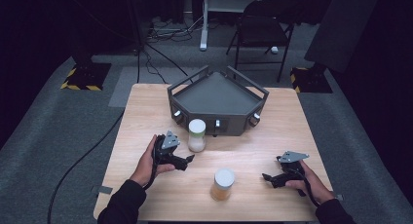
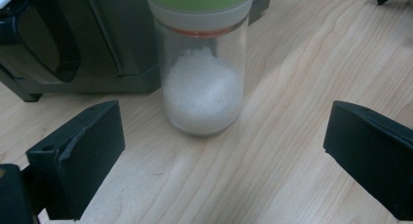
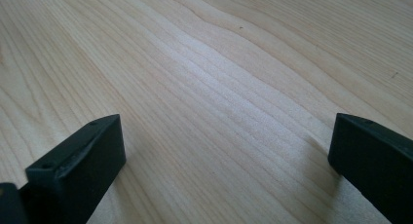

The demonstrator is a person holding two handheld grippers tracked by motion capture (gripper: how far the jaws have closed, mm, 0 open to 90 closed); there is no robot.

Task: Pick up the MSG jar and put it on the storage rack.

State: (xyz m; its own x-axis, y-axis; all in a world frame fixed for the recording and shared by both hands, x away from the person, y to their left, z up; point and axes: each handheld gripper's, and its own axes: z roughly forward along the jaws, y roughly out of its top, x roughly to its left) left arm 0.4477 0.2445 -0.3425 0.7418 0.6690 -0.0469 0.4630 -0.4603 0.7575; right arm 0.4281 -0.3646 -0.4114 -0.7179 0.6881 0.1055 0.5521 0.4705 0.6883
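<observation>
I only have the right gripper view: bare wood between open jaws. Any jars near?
Observer: Yes, the high view shows an orange-filled jar to the left of the right gripper.
Operator: What's the left gripper doing?
Observer: The left gripper is open and faces a green-lidded jar, not touching it.
Operator: What's in that one?
Observer: White grains, roughly half full.
Operator: Anything behind it?
Observer: A dark tray stands right behind it.
</observation>
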